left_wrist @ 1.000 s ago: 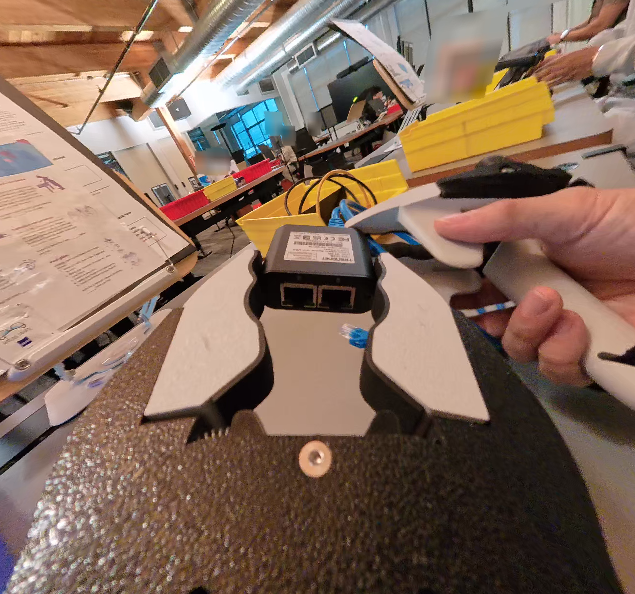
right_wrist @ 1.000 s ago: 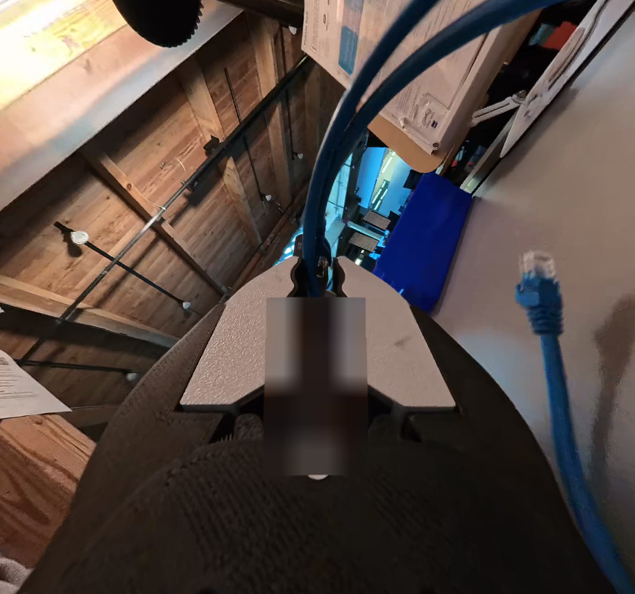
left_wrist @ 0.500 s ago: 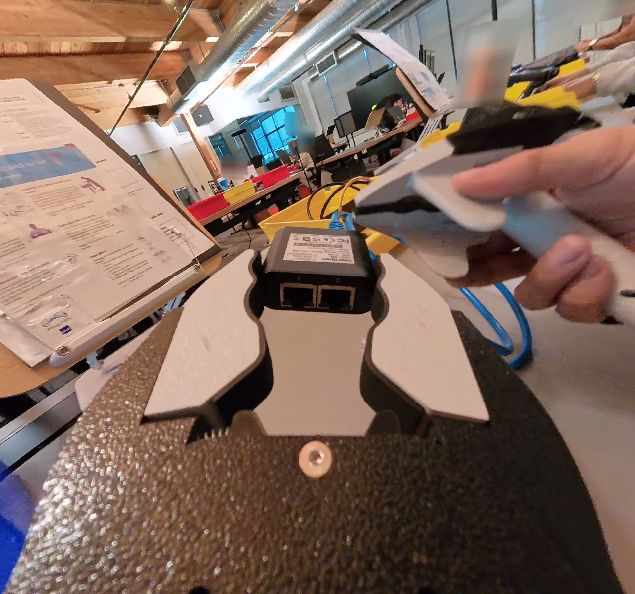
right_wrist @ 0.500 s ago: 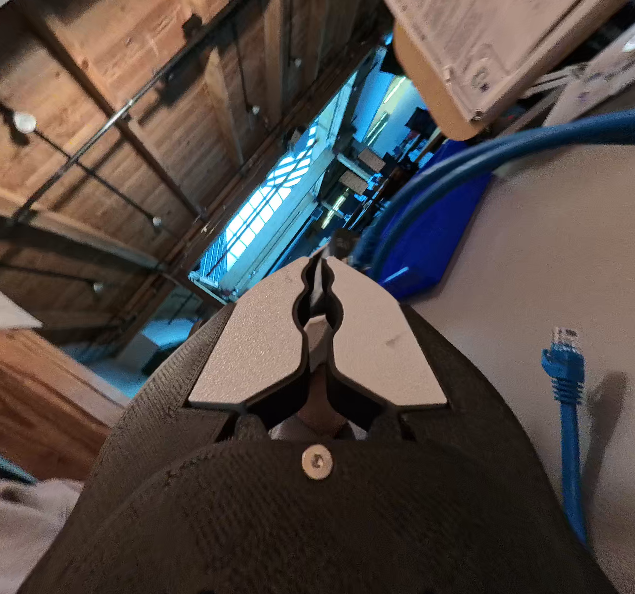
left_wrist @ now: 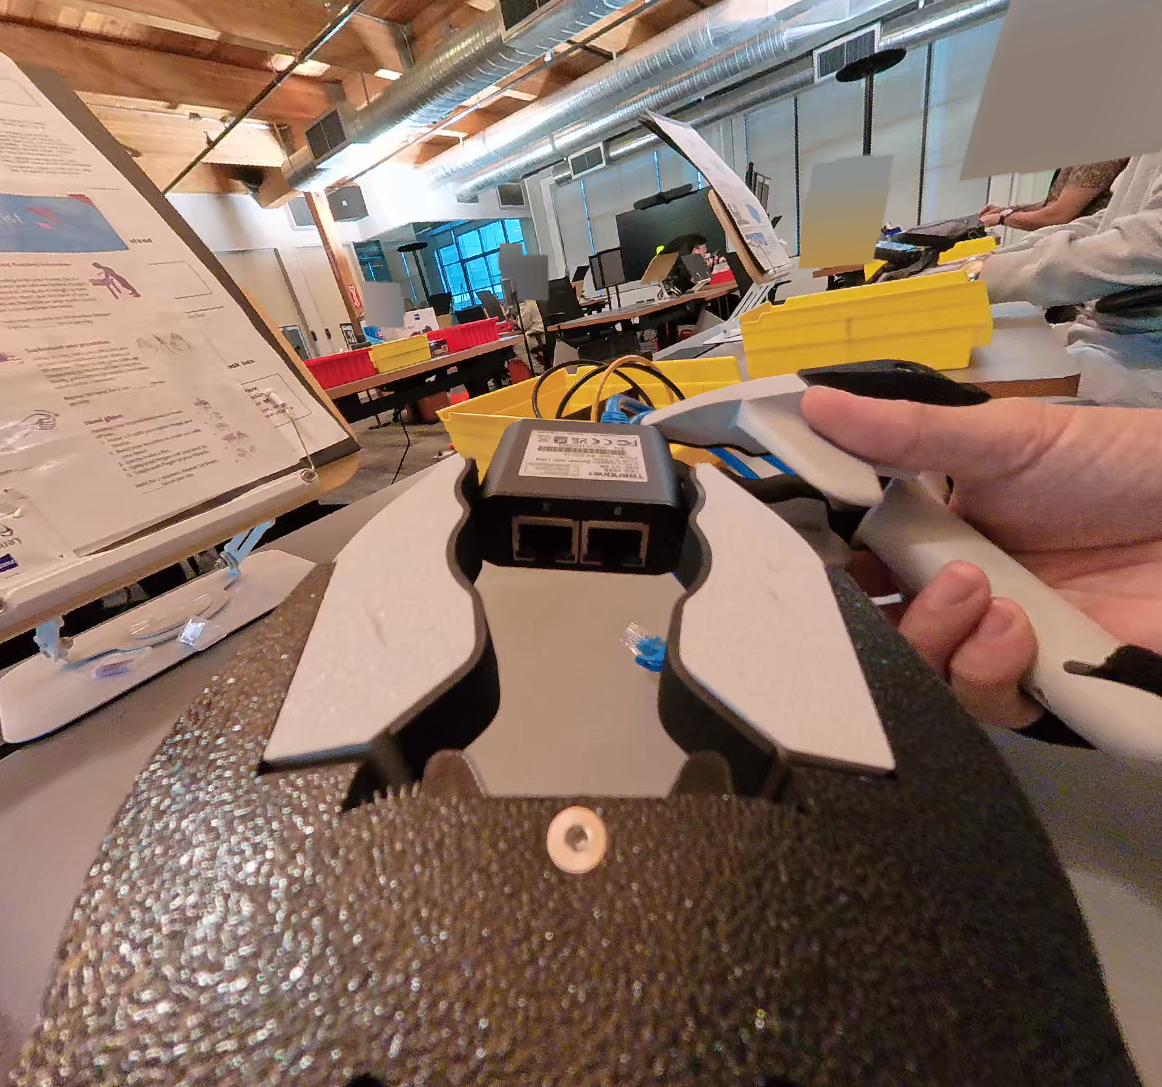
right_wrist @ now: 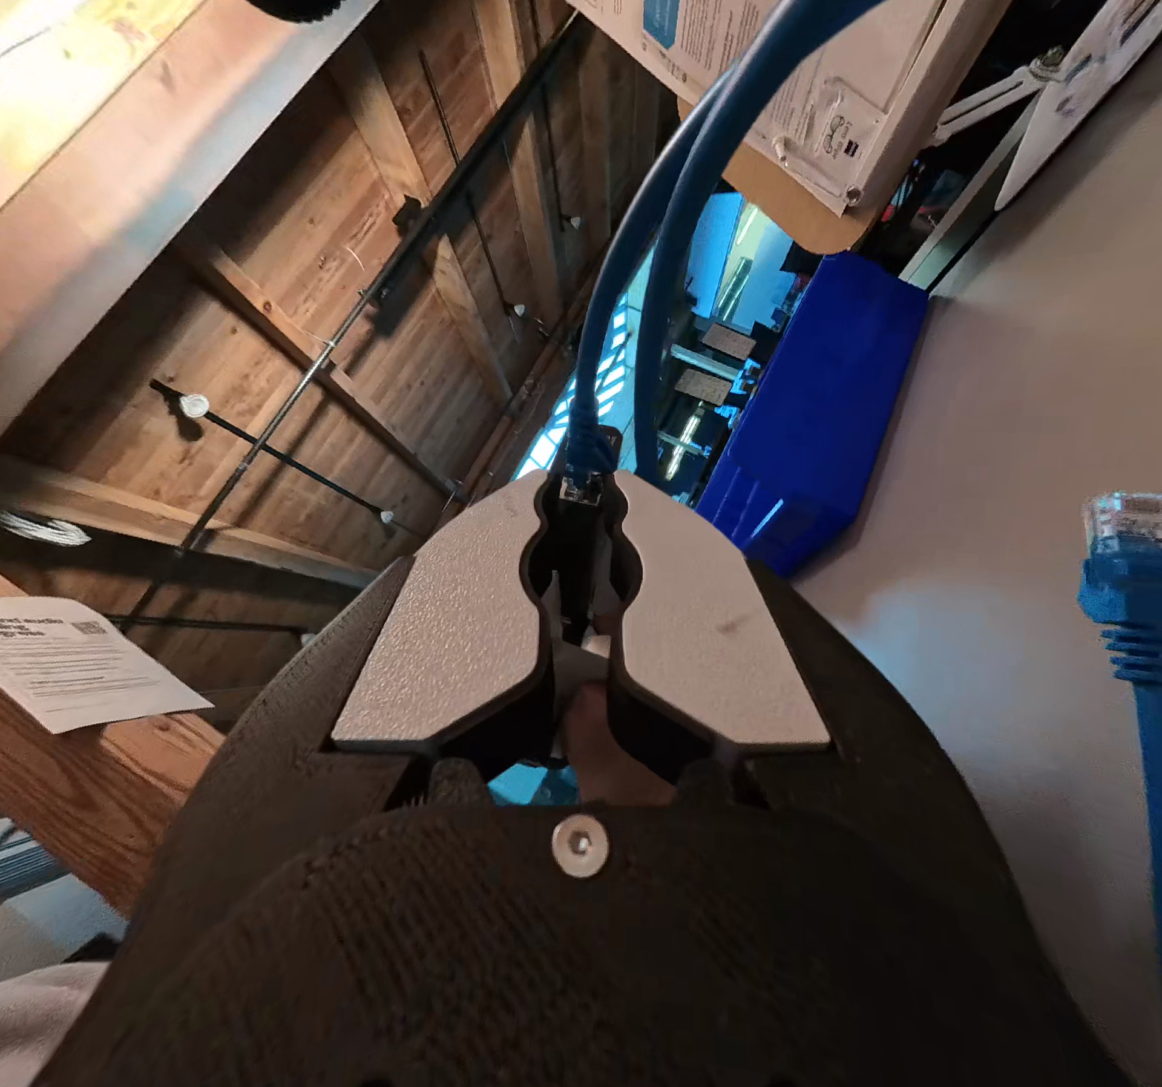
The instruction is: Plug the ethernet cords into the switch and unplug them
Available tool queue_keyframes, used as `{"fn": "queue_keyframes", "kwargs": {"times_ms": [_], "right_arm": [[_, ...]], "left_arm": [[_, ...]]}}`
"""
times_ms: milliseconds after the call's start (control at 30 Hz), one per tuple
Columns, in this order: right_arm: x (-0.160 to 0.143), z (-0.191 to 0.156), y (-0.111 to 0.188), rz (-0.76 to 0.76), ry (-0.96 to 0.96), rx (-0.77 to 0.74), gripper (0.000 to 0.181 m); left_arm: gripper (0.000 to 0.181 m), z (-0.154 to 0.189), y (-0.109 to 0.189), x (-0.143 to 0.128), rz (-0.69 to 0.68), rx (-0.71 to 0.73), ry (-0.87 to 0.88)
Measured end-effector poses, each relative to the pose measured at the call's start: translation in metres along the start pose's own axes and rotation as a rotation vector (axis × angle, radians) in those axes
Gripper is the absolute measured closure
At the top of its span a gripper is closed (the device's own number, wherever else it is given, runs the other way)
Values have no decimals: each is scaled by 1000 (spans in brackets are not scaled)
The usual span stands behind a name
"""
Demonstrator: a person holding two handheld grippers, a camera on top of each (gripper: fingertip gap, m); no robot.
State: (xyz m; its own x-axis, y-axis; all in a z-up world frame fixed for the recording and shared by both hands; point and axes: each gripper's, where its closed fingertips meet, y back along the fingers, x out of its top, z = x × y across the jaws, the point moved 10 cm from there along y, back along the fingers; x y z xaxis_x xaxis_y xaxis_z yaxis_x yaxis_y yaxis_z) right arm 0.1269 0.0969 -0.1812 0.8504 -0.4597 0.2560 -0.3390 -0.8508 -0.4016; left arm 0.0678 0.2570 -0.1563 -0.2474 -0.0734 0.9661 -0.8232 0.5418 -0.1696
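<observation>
My left gripper (left_wrist: 581, 528) clamps the black switch (left_wrist: 581, 491) by its sides, so both empty ports face me. Two ports counted, neither filled. My right gripper (right_wrist: 581, 491), right of the switch, is pinched on one blue cord's plug (right_wrist: 583, 478). A second blue plug (left_wrist: 642, 651) lies loose on the grey table (left_wrist: 566, 679) just before the switch, ready to pick.

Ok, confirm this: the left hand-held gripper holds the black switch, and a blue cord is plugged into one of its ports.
Wrong on the ports: the left wrist view shows both empty. The left hand-held gripper does hold the black switch.
</observation>
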Motion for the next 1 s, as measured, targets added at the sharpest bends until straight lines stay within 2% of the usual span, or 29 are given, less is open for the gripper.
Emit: {"fn": "queue_keyframes", "kwargs": {"times_ms": [167,300,400,433,467,500,767,1000], "right_arm": [[-1,-1,2,36,7,-19,163],[0,3,5,41,-6,-77,140],[1,4,3,26,1,-76,138],[1,3,2,27,7,-60,143],[0,2,1,18,20,-34,157],[1,2,1,21,20,-39,160],[-5,9,6,105,-51,-54,168],[-15,5,3,170,44,-58,168]], "left_arm": [[120,2,-3,1,-25,9,-7],[120,1,-2,1,-35,28,2],[120,3,-4,2,-35,-5,4],[120,4,-5,2,-40,-9,4],[120,5,-6,1,-48,-5,-6],[120,6,-6,0,-56,1,-21],[120,13,-9,-1,-104,16,-144],[120,11,-4,1,-99,12,-184]]}}
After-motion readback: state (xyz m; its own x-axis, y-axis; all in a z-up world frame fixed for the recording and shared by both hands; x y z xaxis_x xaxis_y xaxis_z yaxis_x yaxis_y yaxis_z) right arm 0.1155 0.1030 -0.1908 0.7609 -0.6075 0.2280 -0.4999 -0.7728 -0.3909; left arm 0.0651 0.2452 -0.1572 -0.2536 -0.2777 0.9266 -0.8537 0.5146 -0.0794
